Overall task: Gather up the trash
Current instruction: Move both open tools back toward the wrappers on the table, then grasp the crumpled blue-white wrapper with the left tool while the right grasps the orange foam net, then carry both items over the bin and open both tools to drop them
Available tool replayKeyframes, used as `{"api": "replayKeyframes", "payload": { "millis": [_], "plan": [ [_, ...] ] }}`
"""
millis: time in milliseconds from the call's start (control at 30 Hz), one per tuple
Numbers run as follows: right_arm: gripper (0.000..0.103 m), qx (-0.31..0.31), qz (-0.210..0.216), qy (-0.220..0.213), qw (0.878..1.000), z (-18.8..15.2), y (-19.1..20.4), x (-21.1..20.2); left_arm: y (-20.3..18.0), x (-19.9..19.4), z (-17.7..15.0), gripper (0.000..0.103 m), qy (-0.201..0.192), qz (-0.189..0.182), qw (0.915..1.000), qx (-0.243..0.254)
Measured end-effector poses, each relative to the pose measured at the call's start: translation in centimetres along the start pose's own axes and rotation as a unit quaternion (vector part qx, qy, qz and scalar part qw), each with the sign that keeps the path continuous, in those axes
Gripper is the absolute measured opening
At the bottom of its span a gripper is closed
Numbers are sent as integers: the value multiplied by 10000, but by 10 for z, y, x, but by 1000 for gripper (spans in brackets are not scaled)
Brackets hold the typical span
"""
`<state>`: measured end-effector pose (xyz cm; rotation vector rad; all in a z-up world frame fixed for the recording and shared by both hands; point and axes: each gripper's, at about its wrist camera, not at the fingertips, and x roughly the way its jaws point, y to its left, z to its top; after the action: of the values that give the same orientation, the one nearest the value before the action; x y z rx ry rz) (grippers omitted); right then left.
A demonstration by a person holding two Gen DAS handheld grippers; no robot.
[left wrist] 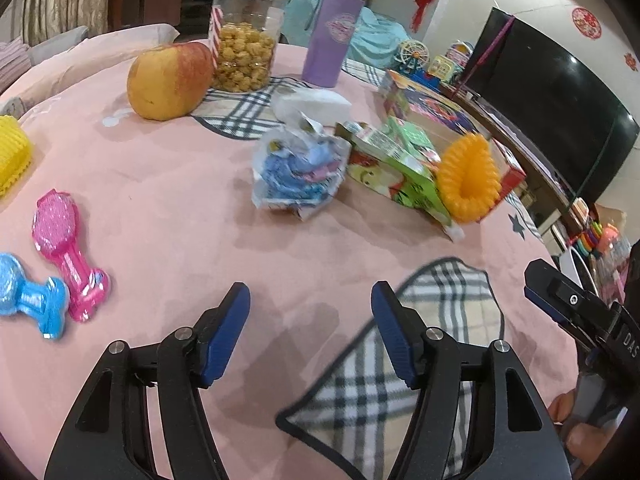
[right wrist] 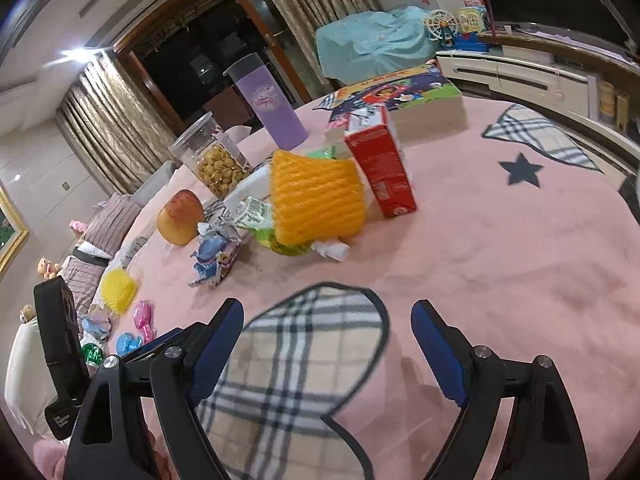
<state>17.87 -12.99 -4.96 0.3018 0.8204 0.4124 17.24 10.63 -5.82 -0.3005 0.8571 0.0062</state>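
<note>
A crumpled blue and clear wrapper (left wrist: 298,174) lies on the pink tablecloth, also in the right wrist view (right wrist: 214,256). Right of it a green snack wrapper (left wrist: 394,168) lies under an orange foam fruit net (left wrist: 468,180); the net (right wrist: 316,198) and green wrapper (right wrist: 280,242) show in the right wrist view too. A white crumpled paper (left wrist: 312,106) lies behind. My left gripper (left wrist: 310,320) is open and empty, short of the blue wrapper. My right gripper (right wrist: 328,332) is open and empty above a plaid patch, well short of the net.
An apple (left wrist: 170,80), a popcorn jar (left wrist: 246,42), a purple tumbler (left wrist: 332,36), a red carton (right wrist: 380,164) and a picture book (right wrist: 404,94) stand behind the trash. Pink (left wrist: 66,252) and blue (left wrist: 30,296) toy combs and a yellow net (left wrist: 12,156) lie at the left.
</note>
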Motion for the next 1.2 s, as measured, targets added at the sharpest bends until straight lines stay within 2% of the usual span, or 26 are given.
{"api": "replayKeyframes", "payload": {
  "millis": [267, 533, 600, 633, 667, 700, 733, 767, 867, 933, 967, 1200],
  "plan": [
    [87, -15, 30, -180, 9998, 21, 10, 20, 9, 14, 26, 65, -75, 70, 9999, -129],
    [86, 244, -41, -218, 9995, 32, 2, 40, 14, 29, 49, 65, -121, 10, 9997, -229],
    [80, 282, -113, -208, 9993, 33, 1, 45, 11, 33, 51, 65, -144, 37, 9998, -163],
    [68, 299, -125, -190, 9993, 33, 0, 46, 9, 35, 51, 64, -129, 58, 9998, -115],
    [54, 312, -126, -165, 9993, 34, 0, 47, 8, 36, 51, 55, -128, 44, 9999, -93],
    [47, 320, -140, -134, 9993, 34, 0, 48, 7, 38, 50, 48, -107, 29, 9999, -58],
    [35, 319, -140, -126, 9993, 33, 0, 47, 7, 39, 49, 35, -73, 32, 10000, -25],
    [28, 307, -113, -126, 9994, 32, 0, 46, 6, 40, 48, 29, -51, 15, 10000, 8],
    [20, 253, -94, -146, 9995, 28, 0, 39, 5, 32, 42, 22, -120, 33, 9999, 69],
    [19, 301, -44, -155, 9994, 25, -2, 33, 6, 26, 37, 18, -127, -23, 9999, 29],
    [19, 316, -20, -167, 9994, 23, -4, 29, 5, 23, 34, 6, -113, -71, 9999, 26],
    [18, 234, 4, -173, 9996, 9, -15, 0, -13, 1, 11, 4, -149, -330, 9992, 183]
  ]
}}
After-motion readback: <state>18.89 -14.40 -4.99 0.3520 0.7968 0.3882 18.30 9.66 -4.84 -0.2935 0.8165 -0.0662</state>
